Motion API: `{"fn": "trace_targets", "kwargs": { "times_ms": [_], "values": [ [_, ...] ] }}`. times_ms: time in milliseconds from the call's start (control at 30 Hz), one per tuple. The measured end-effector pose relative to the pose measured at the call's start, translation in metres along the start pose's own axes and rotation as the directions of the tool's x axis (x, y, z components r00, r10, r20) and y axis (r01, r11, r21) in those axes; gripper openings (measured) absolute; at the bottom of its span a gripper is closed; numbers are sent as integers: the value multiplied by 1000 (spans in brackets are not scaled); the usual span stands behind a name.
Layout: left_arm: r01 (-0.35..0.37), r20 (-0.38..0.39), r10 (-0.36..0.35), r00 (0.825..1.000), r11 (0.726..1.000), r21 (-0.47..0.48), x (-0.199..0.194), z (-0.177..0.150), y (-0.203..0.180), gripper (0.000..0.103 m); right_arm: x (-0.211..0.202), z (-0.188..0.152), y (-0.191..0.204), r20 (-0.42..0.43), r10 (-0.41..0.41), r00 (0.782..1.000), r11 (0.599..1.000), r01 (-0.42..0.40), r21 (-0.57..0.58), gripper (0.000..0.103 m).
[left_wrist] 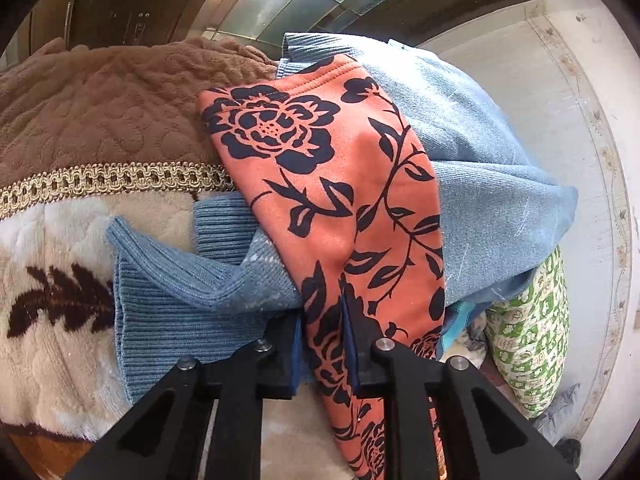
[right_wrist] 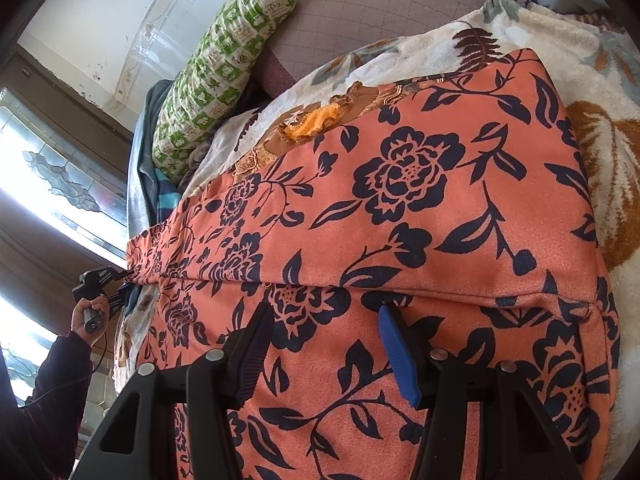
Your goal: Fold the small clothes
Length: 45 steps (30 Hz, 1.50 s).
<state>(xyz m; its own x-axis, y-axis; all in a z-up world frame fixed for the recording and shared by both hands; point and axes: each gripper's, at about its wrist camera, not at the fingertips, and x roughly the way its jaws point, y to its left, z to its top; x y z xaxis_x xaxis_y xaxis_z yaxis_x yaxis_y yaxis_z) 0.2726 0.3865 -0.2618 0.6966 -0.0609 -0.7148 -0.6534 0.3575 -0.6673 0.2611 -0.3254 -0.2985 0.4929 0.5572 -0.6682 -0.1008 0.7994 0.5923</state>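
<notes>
Left tool (left_wrist: 322, 344) clamped on orange floral garment (left_wrist: 340, 184); right tool (right_wrist: 324, 356) agape.

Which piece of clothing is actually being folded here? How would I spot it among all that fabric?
Start at the cream blanket with brown leaves that covers the bed. On it lies the orange garment with dark navy roses, partly over a blue ribbed sweater. The left tongs are shut on its edge. It is the only orange cloth printed with navy flowers; its neighbours are plain blue, brown or green-checked.

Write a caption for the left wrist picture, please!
Left tool shut on the orange flowered garment, which lies over a blue knit sweater.
</notes>
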Motion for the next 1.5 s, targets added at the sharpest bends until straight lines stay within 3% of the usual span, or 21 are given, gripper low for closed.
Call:
{"fn": "trace_targets", "kwargs": {
  "times_ms": [133, 400, 533, 600, 700, 767, 900, 1000, 1067, 1133, 1200, 1233, 1300, 1367, 1433, 1500],
  "values": [
    [-18, 1, 18, 1000, 998, 52, -13, -11, -10, 8, -1, 1, 0, -3, -10, 1000, 1000, 10, 1, 56],
    [14, 53, -24, 998, 985, 173, -54, -26, -58, 7, -16, -2, -4, 20, -26, 999, 999, 25, 19, 56],
    [33, 67, -56, 996, 951, 309, -77, -49, -103, 7, -25, 0, -8, 44, -27, 999, 999, 26, 37, 56],
    [57, 55, -85, 995, 918, 392, -86, -67, -131, 6, -29, 2, -9, 58, -26, 998, 999, 23, 49, 56],
    [96, 17, -124, 992, 842, 532, -96, -110, -181, 6, -36, 5, -12, 84, -25, 996, 998, 20, 67, 56],
    [127, -23, -144, 989, 772, 623, -98, -150, -215, 6, -42, 7, -17, 105, -22, 994, 996, 13, 88, 56],
    [225, -162, -158, 974, 602, 766, -86, -256, -272, 6, -59, 11, -32, 155, -22, 988, 989, -1, 145, 56],
    [322, -300, -124, 946, 482, 815, -65, -353, -294, 6, -76, 13, -48, 199, -20, 980, 979, -21, 203, 56],
    [370, -376, -64, 925, 386, 845, -43, -423, -299, 6, -87, 15, -60, 224, -24, 974, 970, -32, 239, 56],
    [351, -376, 54, 925, 262, 899, -14, -491, -292, 9, -98, 16, -72, 245, -48, 968, 963, -19, 268, 56],
    [318, -338, 213, 917, 125, 940, 14, -550, -274, 32, -106, 16, -84, 254, -62, 965, 950, -21, 311, 56],
    [304, -315, 291, 903, 83, 949, 28, -567, -262, 38, -108, 15, -91, 258, -56, 964, 941, -35, 335, 56],
    [317, -308, 368, 877, 36, 948, 35, -586, -237, 40, -114, 16, -100, 263, -62, 963, 928, -42, 371, 57],
    [329, -309, 378, 873, 13, 944, 29, -586, -226, 41, -119, 17, -105, 276, -72, 958, 924, -40, 380, 57],
    [331, -323, 353, 878, 37, 943, 16, -567, -224, 45, -121, 19, -106, 283, -70, 956, 926, -44, 375, 57],
    [335, -348, 299, 888, 97, 937, 1, -536, -225, 58, -120, 19, -102, 284, -60, 957, 929, -51, 368, 57]
  ]
}}
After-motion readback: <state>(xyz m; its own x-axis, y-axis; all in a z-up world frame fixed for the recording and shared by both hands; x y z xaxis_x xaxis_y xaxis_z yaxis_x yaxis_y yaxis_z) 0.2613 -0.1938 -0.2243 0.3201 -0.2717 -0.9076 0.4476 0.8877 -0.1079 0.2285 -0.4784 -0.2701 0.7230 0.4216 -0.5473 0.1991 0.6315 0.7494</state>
